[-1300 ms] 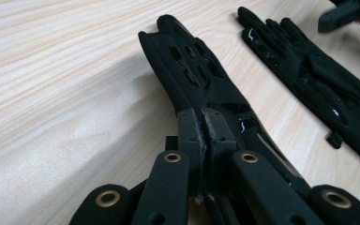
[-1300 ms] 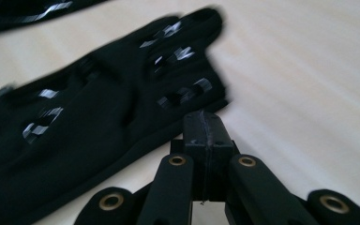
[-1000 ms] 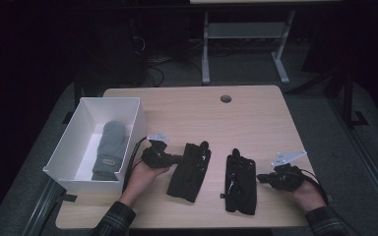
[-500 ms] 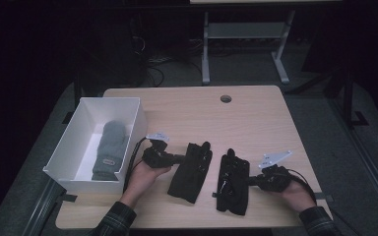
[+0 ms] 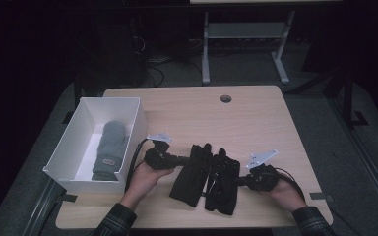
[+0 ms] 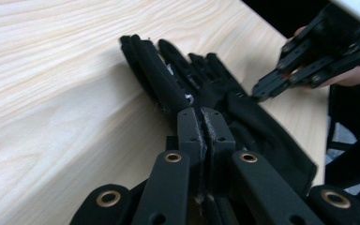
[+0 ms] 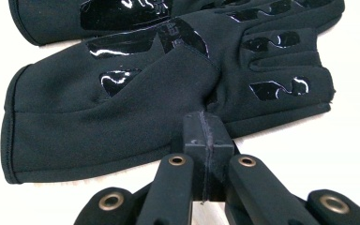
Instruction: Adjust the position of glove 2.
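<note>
Two black gloves lie side by side on the wooden table. My left gripper (image 5: 183, 160) is shut on the near edge of the left glove (image 5: 192, 174); its jaws (image 6: 205, 123) meet with the fabric (image 6: 154, 79) pinched at their tips. From the right side, my right gripper (image 5: 240, 181) is shut on the edge of the right glove (image 5: 222, 184). Its closed tips (image 7: 205, 126) gather that glove's cloth (image 7: 122, 93) near the thumb, with the left glove (image 7: 75, 14) just beyond. The right gripper (image 6: 309, 56) also shows far off in the left gripper view.
A white open box (image 5: 110, 101) stands at the table's left with a grey mitten (image 5: 109, 147) inside. A round cable hole (image 5: 225, 99) sits near the far edge. Bare wood (image 5: 236, 123) spreads beyond the gloves.
My right gripper has slid left across the table and taken the right glove with it, so it now lies against the left glove. The left hand and its glove have stayed put.
</note>
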A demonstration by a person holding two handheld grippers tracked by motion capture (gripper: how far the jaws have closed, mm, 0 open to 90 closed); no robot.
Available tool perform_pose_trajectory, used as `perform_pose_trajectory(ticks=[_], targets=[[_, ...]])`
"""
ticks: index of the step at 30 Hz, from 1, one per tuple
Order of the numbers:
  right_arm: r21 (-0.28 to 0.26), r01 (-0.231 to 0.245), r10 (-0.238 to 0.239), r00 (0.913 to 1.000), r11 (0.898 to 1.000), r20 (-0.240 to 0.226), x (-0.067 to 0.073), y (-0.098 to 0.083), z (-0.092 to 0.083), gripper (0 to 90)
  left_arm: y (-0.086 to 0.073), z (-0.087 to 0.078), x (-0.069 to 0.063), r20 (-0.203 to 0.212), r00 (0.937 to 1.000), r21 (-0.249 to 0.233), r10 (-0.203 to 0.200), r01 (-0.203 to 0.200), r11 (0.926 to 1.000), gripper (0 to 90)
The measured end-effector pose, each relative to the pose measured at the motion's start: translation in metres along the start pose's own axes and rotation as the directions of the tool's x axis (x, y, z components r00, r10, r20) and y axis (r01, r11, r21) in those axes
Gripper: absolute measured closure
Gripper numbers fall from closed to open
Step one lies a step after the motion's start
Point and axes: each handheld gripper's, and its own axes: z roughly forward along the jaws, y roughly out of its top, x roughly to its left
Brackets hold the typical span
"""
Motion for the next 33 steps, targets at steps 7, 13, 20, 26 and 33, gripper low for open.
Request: perform_pose_trajectory(ticks=[7, 13, 20, 26, 33], targets=[[-0.008, 0.014, -0.014, 0.9998, 1.000, -0.016, 0.004, 0.010, 0.011, 90.0, 0.007, -0.001, -0.004, 0.036, 0.9994, -0.032, 0.001, 0.000, 0.9995, 87.6], [-0.007, 0.033, -0.033, 0.9983, 0.999, -0.047, 0.010, 0.025, 0.024, 90.0, 0.014, 0.002, -0.009, 0.055, 0.9984, -0.051, 0.016, -0.013, 0.9986, 87.9], [-0.011, 0.064, -0.065, 0.9957, 0.998, -0.066, 0.016, 0.041, 0.041, 90.0, 0.014, 0.013, -0.016, 0.057, 0.9978, -0.015, 0.033, -0.032, 0.9994, 88.0], [-0.024, 0.075, -0.077, 0.9936, 0.997, -0.082, 0.020, 0.054, 0.054, 90.0, 0.011, 0.020, -0.012, 0.034, 0.9987, 0.009, 0.037, -0.038, 0.9993, 88.0], [-0.035, 0.103, -0.106, 0.9905, 0.994, -0.089, 0.026, 0.066, 0.067, 90.0, 0.009, 0.026, -0.012, 0.029, 0.9984, 0.035, 0.049, -0.050, 0.9982, 88.0]])
